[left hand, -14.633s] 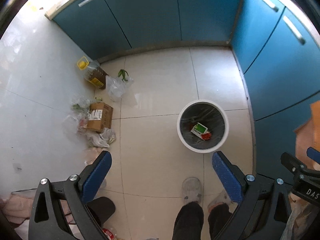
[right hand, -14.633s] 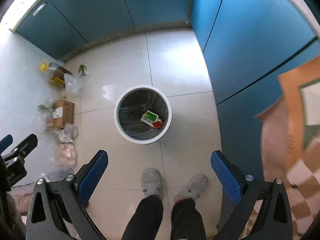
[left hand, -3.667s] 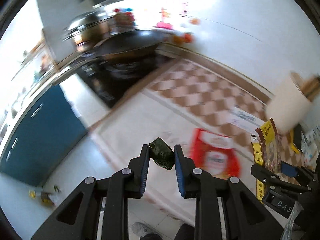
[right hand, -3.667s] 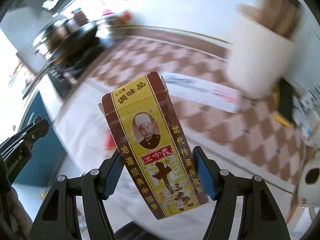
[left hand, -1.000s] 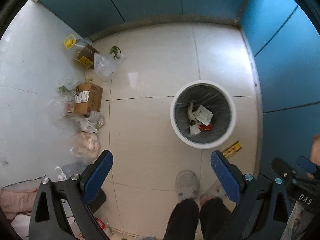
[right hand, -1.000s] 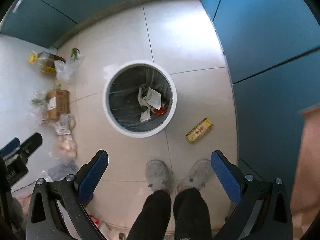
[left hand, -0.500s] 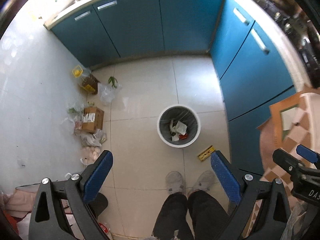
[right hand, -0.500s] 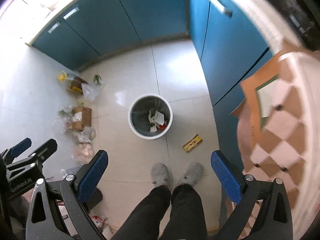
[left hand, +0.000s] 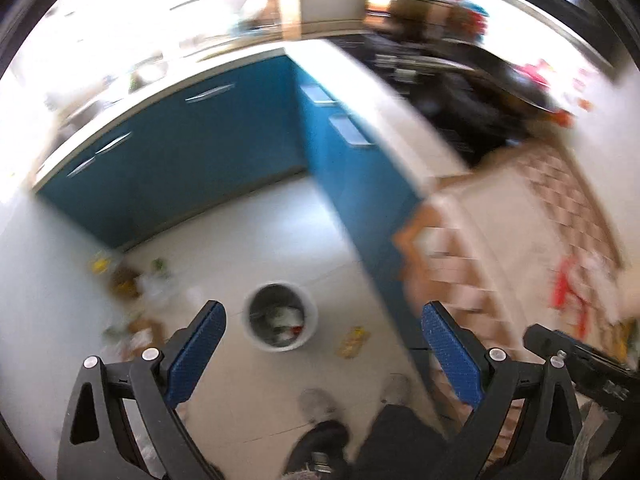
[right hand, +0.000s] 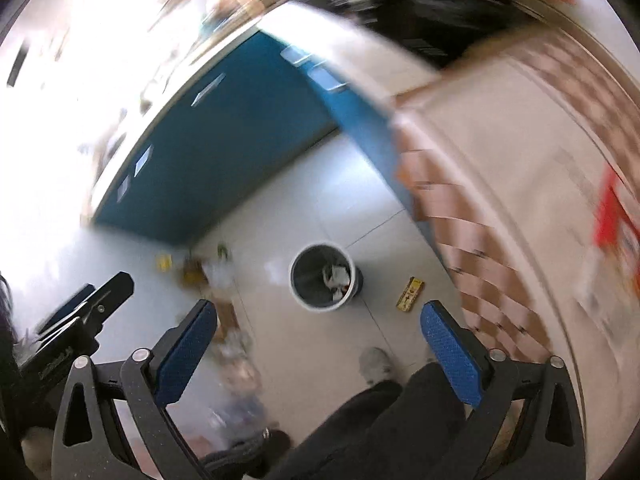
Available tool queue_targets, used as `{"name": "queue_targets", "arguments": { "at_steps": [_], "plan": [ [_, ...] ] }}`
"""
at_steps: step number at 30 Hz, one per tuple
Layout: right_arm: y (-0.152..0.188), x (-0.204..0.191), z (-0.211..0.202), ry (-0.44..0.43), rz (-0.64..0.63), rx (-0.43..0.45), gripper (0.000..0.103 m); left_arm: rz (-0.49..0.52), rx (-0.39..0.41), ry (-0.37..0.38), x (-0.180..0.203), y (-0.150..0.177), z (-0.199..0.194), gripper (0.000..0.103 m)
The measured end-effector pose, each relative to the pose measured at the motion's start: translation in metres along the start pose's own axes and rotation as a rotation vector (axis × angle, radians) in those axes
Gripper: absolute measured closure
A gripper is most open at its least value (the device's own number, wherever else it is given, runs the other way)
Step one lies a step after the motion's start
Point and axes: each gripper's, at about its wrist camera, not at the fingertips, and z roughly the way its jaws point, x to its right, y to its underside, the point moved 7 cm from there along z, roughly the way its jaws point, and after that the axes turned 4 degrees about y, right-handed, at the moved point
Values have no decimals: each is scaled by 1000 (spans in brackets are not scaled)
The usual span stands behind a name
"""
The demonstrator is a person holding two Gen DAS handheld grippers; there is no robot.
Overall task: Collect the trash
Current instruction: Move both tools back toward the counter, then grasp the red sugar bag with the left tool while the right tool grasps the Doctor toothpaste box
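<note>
Both views are blurred by motion. A white trash bin with a dark liner stands on the pale tiled floor far below, with paper and wrappers inside; it also shows in the right wrist view. A yellow and brown seasoning box lies on the floor right of the bin, also in the right wrist view. My left gripper is open and empty, high above the floor. My right gripper is open and empty too. A red packet lies on the checkered counter at the right.
Blue cabinets line the far side and right side of the floor. Bags, a cardboard box and an oil bottle lie along the left wall. The checkered counter fills the right. The person's legs and slippers are below.
Both grippers have risen and tilted up toward the counter; the bin and floor look smaller and the counter with the red packet has come into view. Both stay open and empty.
</note>
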Motion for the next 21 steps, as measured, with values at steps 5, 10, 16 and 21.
{"name": "queue_targets", "arguments": {
  "at_steps": [5, 10, 16, 21],
  "plan": [
    [2, 150, -60, 62, 274, 118, 48, 150, -111, 192, 142, -4, 46, 4],
    [29, 300, -73, 134, 516, 135, 88, 259, -318, 303, 258, 17, 127, 4],
    [48, 389, -30, 96, 599, 23, 99, 353, -491, 306, 337, 55, 196, 13],
    [44, 408, -3, 32, 562, -19, 103, 400, -512, 301, 364, 67, 208, 13]
  ]
}}
